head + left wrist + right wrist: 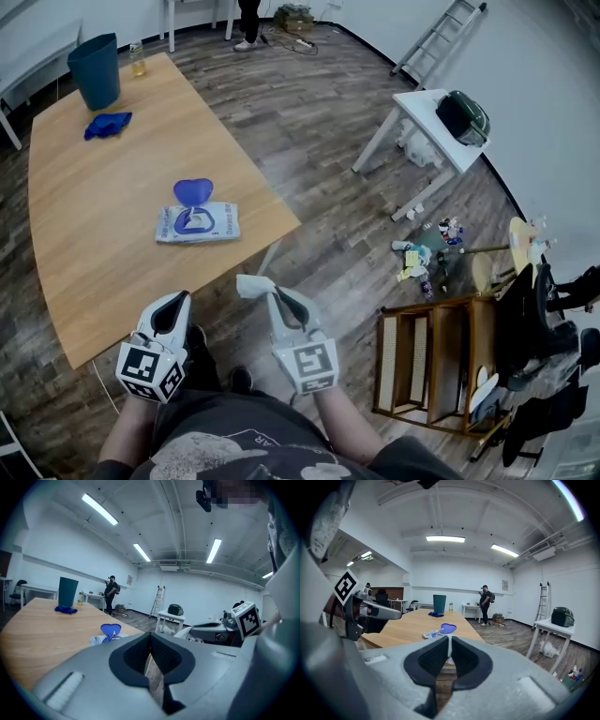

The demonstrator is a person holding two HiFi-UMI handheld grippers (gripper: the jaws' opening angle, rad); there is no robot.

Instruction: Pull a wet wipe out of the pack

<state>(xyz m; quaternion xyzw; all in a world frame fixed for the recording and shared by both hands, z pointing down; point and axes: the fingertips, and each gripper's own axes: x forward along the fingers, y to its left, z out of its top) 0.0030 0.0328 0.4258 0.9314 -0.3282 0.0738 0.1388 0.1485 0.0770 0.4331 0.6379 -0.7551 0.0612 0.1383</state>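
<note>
Nearest to me, item one: my left gripper (173, 302), held low over the wood floor just off the near edge of the table (94, 244), jaws clenched together with nothing between them. Item two: my right gripper (272, 292), beside the left and also off the table edge, jaws clamped on a crumpled white wet wipe (251, 285) that sticks out past the tips toward the table; in the right gripper view it shows as a thin white strip (449, 648) pinched between the dark pads. Item three: the pack (199, 223), lying flat on the table near its right edge, well apart from both grippers, with its blue lid (192, 191) flipped open on the far side. The wipe is clear of the pack, with no strand joining them. Item four, far end of the table: a tall blue bin (97, 70), a small bottle (138, 58) beside it, and a crumpled blue cloth (108, 124) nearer the pack. Item five, off to the right on the floor: a white side table (420, 105) carrying a dark green bag (462, 116), a ladder (439, 36) leaning against the wall, and a wooden rack (436, 361).
</note>
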